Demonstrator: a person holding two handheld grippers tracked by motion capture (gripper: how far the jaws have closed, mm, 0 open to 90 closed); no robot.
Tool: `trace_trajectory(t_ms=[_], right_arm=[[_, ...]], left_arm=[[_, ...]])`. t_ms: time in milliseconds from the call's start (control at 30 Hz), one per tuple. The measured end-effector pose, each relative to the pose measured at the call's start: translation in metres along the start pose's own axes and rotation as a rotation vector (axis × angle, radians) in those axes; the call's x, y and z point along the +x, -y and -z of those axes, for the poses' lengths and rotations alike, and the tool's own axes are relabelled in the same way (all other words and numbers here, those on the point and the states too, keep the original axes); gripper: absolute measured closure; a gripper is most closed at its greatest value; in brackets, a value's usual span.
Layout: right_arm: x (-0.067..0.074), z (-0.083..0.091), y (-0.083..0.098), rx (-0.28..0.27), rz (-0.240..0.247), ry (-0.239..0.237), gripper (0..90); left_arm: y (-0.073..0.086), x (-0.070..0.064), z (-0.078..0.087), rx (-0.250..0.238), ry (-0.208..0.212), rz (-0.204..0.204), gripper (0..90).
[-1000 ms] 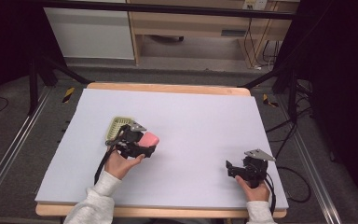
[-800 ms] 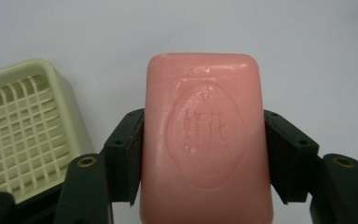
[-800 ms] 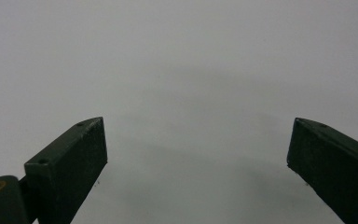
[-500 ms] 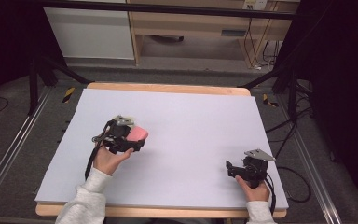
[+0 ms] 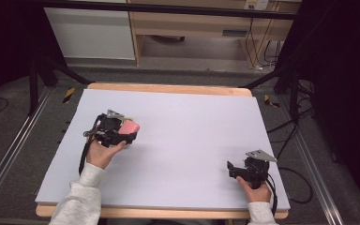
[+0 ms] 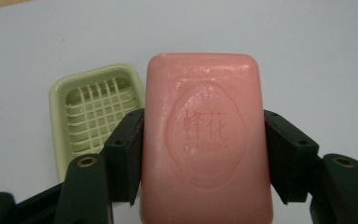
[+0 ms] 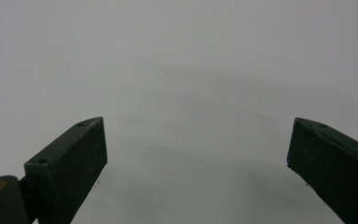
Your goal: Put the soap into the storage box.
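Note:
A pink bar of soap (image 6: pixel 205 140) with a stamped oval mark sits between the pads of my left gripper (image 6: pixel 203 116), which is shut on its two long sides. Under it and to its left in the left gripper view lies a pale green soap dish (image 6: pixel 91 107) with a grid floor, partly covered by the soap. From the high view the soap (image 5: pixel 131 126) sticks out of the left gripper (image 5: pixel 130 132) over the left part of the white board. My right gripper (image 5: pixel 230 169) rests near the front right corner; its jaws (image 7: pixel 196 135) stand wide apart over bare board.
The white board (image 5: pixel 192 126) lies on a wooden table (image 5: pixel 168 88). Black frame legs (image 5: pixel 51 70) stand behind it at both sides, and a cable (image 5: pixel 300 178) trails off the right edge. A cabinet (image 5: pixel 192 28) stands beyond the table.
My left gripper has carried the soap to the left and a little farther away, and it now covers the dish in the high view. The right gripper has stayed in place.

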State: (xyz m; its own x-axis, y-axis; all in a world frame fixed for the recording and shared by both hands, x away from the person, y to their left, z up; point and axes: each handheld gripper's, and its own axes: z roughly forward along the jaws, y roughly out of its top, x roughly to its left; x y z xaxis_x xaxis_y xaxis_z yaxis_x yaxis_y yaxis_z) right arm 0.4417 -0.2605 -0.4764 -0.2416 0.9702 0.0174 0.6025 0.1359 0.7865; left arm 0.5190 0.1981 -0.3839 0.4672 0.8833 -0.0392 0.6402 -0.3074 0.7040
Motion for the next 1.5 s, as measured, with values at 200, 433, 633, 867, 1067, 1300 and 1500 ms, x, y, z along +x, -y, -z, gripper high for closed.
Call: trace_trajectory(t_ms=[200, 433, 633, 867, 1067, 1300, 1500], right_arm=[[0.0, 0.0, 0.0, -0.001, 0.0, -0.001, 5.1], [0.0, 0.0, 0.0, -0.002, 0.003, -0.001, 5.1], [0.001, -0.001, 0.0, 0.006, 0.0, 0.0, 5.1], [0.001, -0.001, 0.0, 0.003, -0.001, -0.003, 5.1], [0.0, -0.001, 0.0, 0.002, 0.0, -0.004, 5.1], [0.001, -0.001, 0.0, -0.003, 0.001, -0.006, 5.1], [0.001, 0.0, 0.0, -0.01, 0.006, -0.005, 5.1]], left_arm=[[-0.002, 0.01, -0.001, 0.0, -0.02, 0.022, 37.2], [-0.005, 0.021, -0.003, -0.004, -0.044, 0.053, 37.2], [-0.009, 0.029, -0.008, 0.009, -0.064, 0.061, 37.2], [-0.01, 0.036, -0.019, 0.02, -0.083, 0.076, 37.2], [-0.009, 0.041, -0.03, 0.024, -0.089, 0.086, 37.2], [-0.007, 0.048, -0.035, 0.02, -0.109, 0.1, 37.2], [-0.004, 0.051, -0.039, 0.02, -0.116, 0.11, 37.2]])
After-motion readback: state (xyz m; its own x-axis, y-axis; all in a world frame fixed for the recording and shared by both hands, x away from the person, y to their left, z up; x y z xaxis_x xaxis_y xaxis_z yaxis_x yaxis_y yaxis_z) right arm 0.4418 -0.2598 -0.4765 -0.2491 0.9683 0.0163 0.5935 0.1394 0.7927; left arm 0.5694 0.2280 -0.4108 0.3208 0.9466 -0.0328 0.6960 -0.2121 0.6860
